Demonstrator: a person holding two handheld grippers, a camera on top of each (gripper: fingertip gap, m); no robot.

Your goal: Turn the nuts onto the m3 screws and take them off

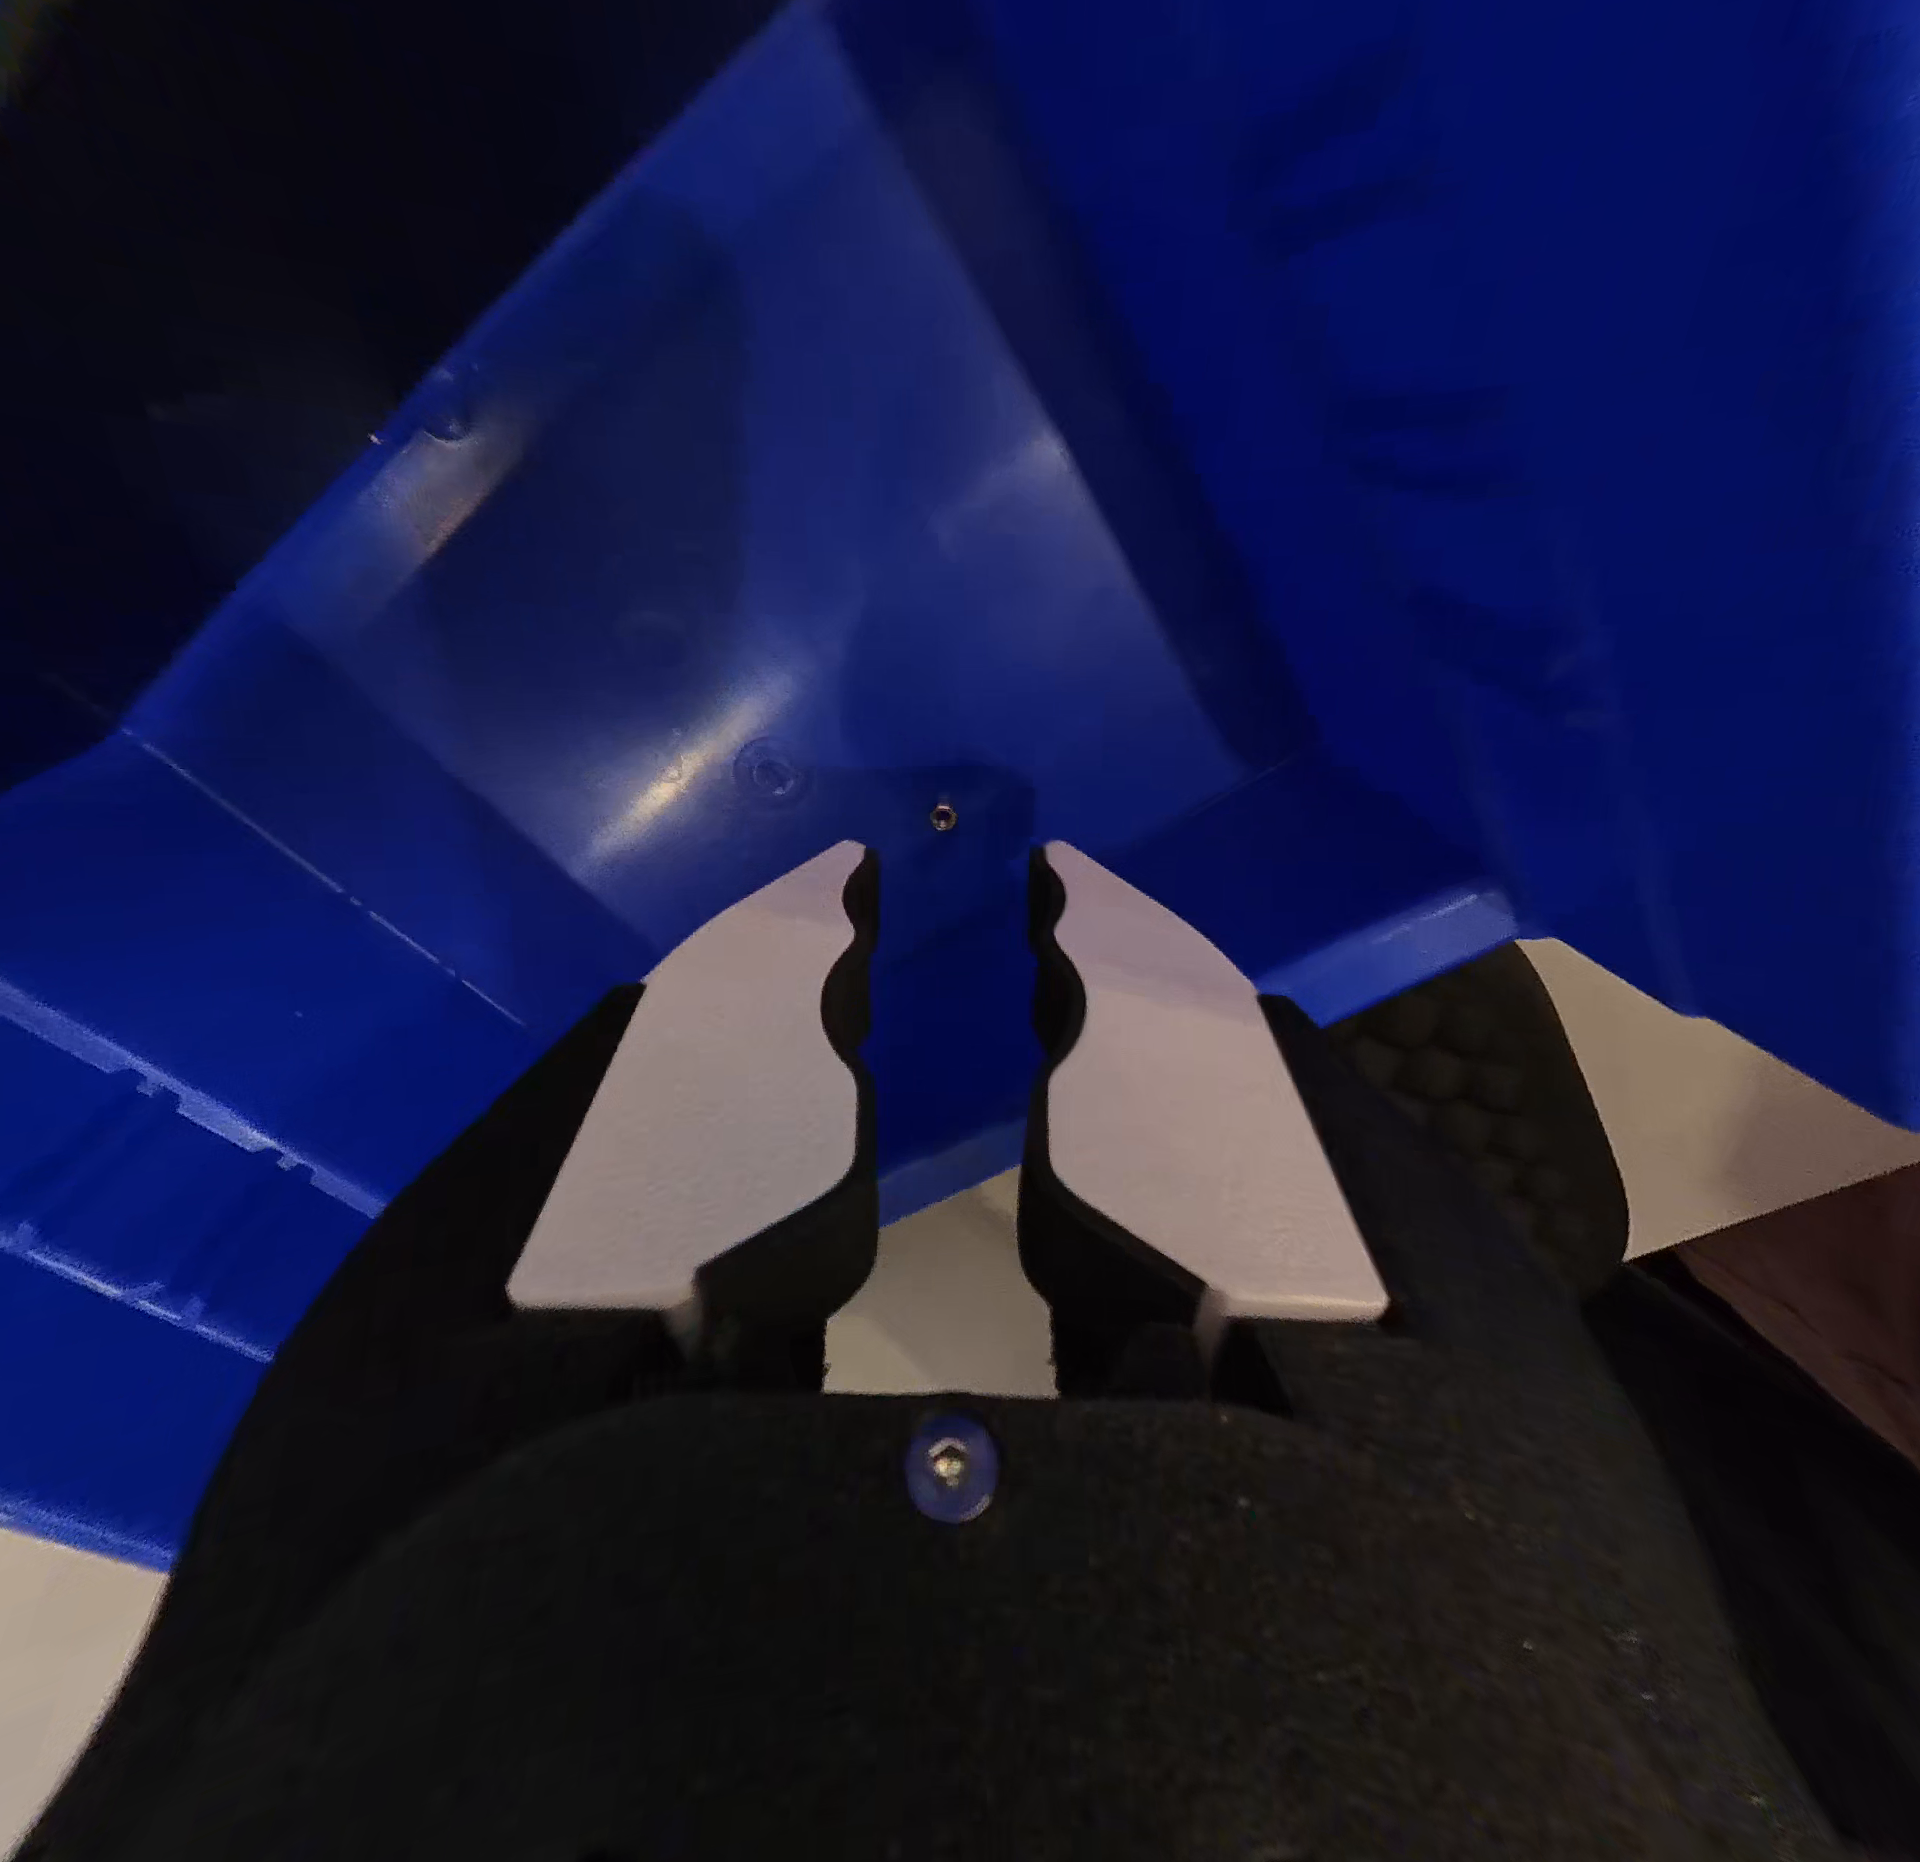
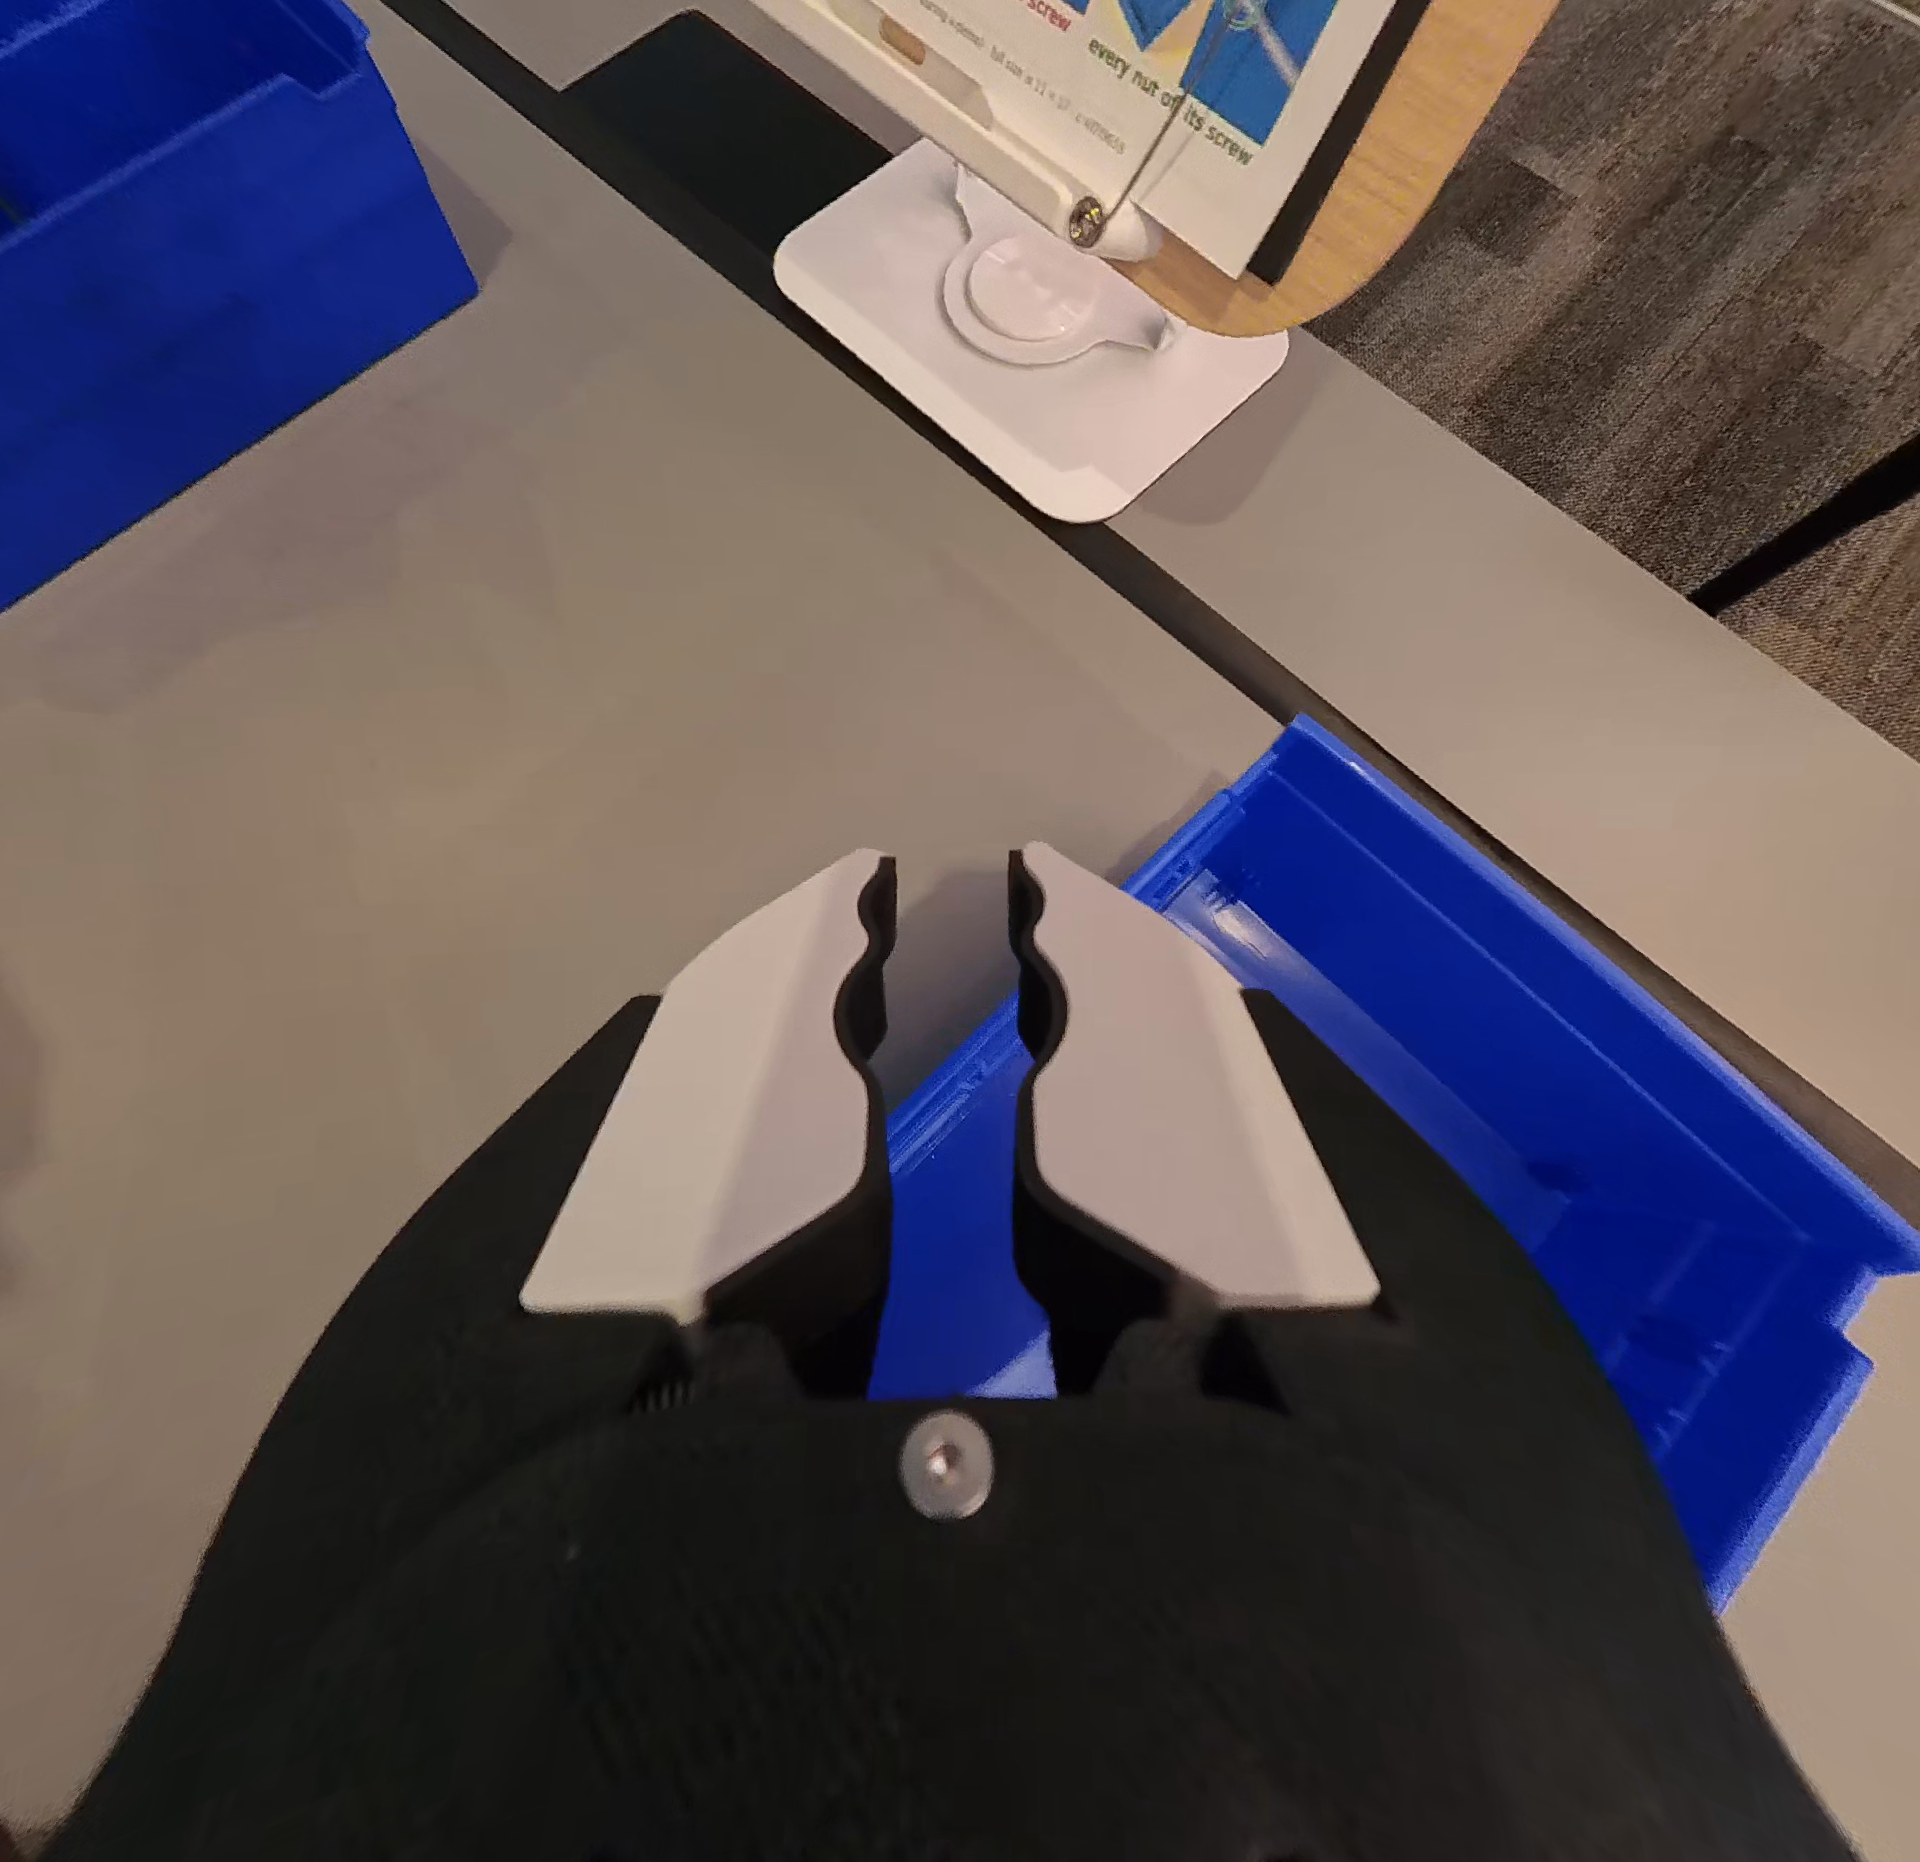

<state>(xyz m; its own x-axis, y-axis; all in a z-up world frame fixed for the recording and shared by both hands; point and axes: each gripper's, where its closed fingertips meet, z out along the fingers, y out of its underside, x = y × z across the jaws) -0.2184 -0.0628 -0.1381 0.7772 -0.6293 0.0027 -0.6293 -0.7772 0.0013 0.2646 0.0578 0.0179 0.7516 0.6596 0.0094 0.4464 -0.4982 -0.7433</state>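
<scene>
In the left wrist view my left gripper (image 1: 951, 848) is open and empty, reaching into a blue plastic bin (image 1: 727, 524). A tiny silver nut (image 1: 942, 815) lies on the bin floor just beyond and between the fingertips. In the right wrist view my right gripper (image 2: 951, 858) is open and empty, hovering over the grey table (image 2: 520, 669) at the left edge of a blue bin (image 2: 1507, 1137). No screw shows in either view.
Another blue bin (image 2: 187, 254) stands at the far left of the table. A white stand (image 2: 1039, 358) with an instruction card (image 2: 1143, 36) sits at the back. The table's right edge meets grey carpet (image 2: 1714, 254). A black honeycomb pad (image 1: 1486, 1116) shows beside the left gripper. Tip to tip, the grippers are about 50 centimeters apart.
</scene>
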